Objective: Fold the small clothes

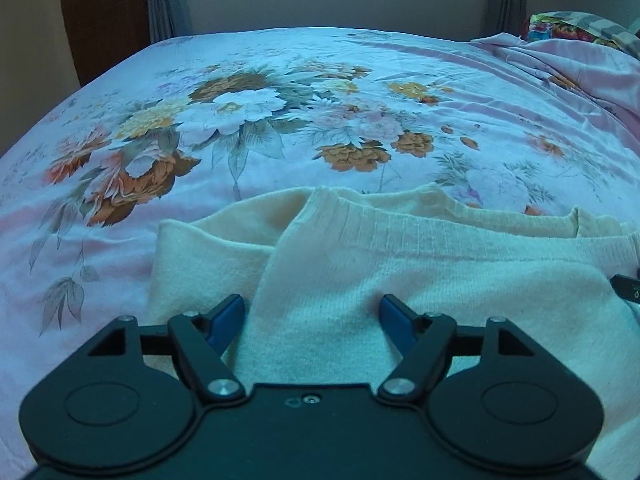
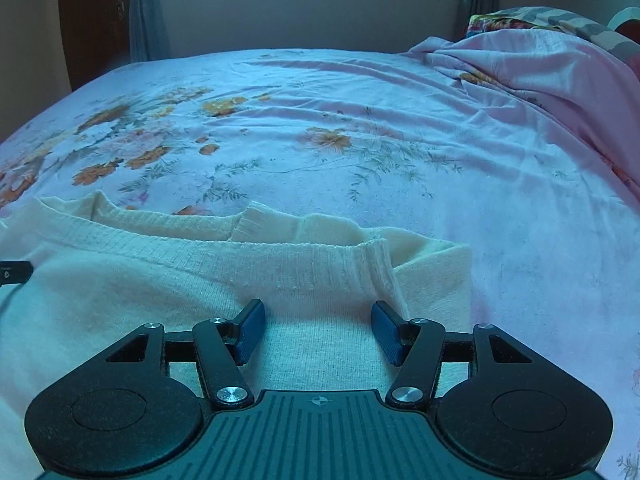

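Here, a cream knitted sweater (image 1: 400, 272) lies folded on a bed covered by a pink floral sheet (image 1: 240, 120). The left gripper (image 1: 312, 312) hovers over it with blue pads spread wide — nothing pinched between them. The right gripper (image 2: 318, 320) hangs over the ribbed hem (image 2: 280, 256), jaws parted too, gripping nothing. A rumpled pink blanket (image 2: 540, 72) sits at the far right.

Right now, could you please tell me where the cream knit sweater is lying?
The cream knit sweater lies on the floral bedsheet at the bed's near edge, filling the lower part of both wrist views.
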A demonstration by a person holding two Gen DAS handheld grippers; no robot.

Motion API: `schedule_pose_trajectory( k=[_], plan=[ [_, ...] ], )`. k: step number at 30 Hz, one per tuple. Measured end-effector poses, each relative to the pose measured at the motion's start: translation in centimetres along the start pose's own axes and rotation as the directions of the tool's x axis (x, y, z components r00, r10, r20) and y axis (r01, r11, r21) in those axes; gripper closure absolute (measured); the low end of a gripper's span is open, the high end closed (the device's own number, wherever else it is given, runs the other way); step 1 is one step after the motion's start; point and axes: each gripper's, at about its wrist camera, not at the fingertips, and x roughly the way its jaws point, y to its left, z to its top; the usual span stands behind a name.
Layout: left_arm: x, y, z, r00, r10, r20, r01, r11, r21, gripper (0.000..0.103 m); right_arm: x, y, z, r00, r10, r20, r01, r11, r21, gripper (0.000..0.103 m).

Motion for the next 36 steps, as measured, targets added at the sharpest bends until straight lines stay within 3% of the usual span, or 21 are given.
schedule_pose_trajectory(
  k=[2,6,8,12,15,20,22,29,32,36],
  plan=[
    [-0.6,0.1,0.1,1.000,0.002,-0.007,-0.002,1.000,-0.015,0.034,-0.7,0.2,0.3,1.000,-0.006,-0.005,0.006,1.000,-0.006,0.045],
    [-2.6,-0.2,-1.0,1.000,-0.001,0.020,0.001,1.000,0.018,0.037,-3.8,1.3,-0.5,0.997,0.018,0.079,-0.017,1.000,-0.017,0.045],
    [-2.3,-0.1,-1.8,1.000,-0.007,0.007,0.006,1.000,0.030,0.034,-2.9,1.8,-1.7,1.000,0.000,0.019,0.001,0.999,-0.052,0.045],
    [-3.8,0.6,-2.1,1.000,-0.013,0.008,0.013,1.000,-0.001,0.038,-3.9,1.5,-2.3,1.000,0.001,0.026,-0.001,1.000,0.002,0.045],
    [-6.0,0.4,-3.4,0.999,-0.026,0.039,0.024,0.998,0.052,0.038,-6.9,1.9,-2.7,0.996,0.044,0.081,-0.046,0.999,0.026,0.045],
    [-6.8,-0.3,-6.9,1.000,-0.011,0.021,0.008,0.990,0.143,0.033,-8.0,5.0,-6.5,0.997,0.071,0.016,-0.069,0.994,-0.088,0.045],
    [-7.1,0.4,-7.2,1.000,-0.025,0.012,0.024,0.994,0.104,0.033,-7.9,5.5,-7.3,0.998,0.052,0.017,-0.050,0.993,-0.106,0.045],
    [-9.7,3.5,-7.4,0.999,-0.034,0.017,0.033,0.999,0.025,0.034,-10.3,5.3,-6.7,0.991,0.121,0.048,-0.119,0.991,-0.056,0.045],
    [-10.0,5.5,-7.3,0.999,-0.035,0.000,0.035,0.998,-0.057,0.033,-10.5,5.2,-7.0,0.990,0.133,0.036,-0.133,0.991,-0.021,0.045],
    [-10.1,7.8,-7.3,0.996,-0.086,-0.037,0.078,0.982,-0.173,0.030,-10.9,5.5,-7.6,0.990,0.142,0.028,-0.141,0.990,-0.023,0.045]
  ],
)
